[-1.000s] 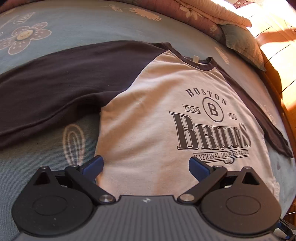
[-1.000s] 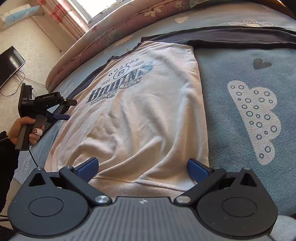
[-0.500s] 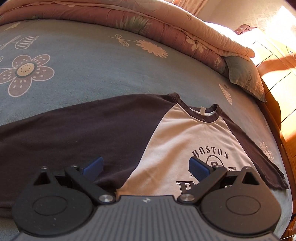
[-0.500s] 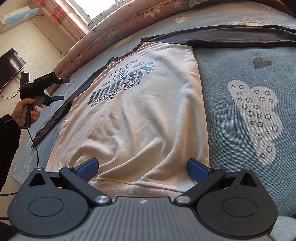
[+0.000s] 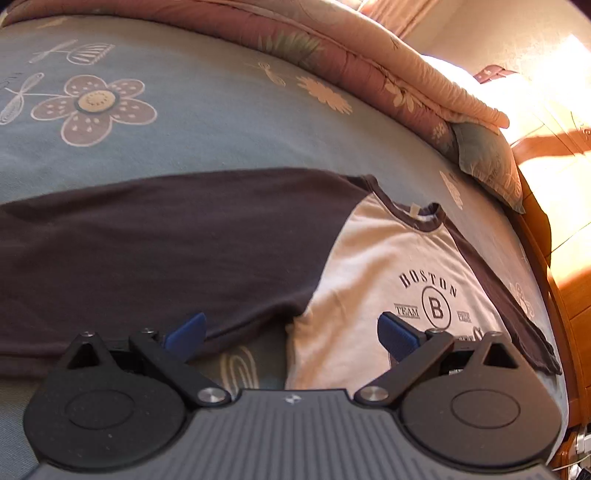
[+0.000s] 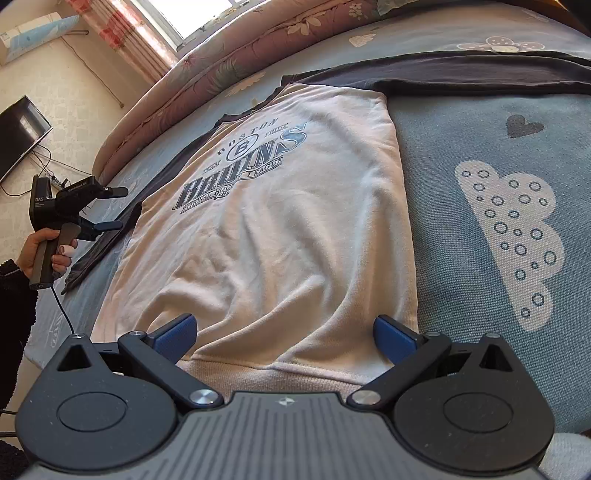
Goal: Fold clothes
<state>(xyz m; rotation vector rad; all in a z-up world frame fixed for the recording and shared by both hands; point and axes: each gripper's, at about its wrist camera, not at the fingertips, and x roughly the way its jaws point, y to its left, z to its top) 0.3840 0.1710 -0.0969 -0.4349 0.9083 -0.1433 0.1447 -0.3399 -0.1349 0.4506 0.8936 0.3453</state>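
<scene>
Spread flat on the bed [image 6: 480,122]: a raglan shirt [image 6: 295,221], hem just ahead of the right claw [image 6: 282,334], collar far beyond, dark sleeves out sideways. Ahead of the left claw [image 5: 291,330], one dark sleeve [image 5: 166,251] crosswise. Only from the right wrist: the hem, a hand [image 6: 40,247] gripping the left claw. Both claws released, grasping nothing.

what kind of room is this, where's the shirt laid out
Most likely a bedroom. The shirt lies flat on a bed with a blue patterned sheet, a rolled floral quilt runs along the far edge, and a curtained window and a dark screen stand beyond.
</scene>
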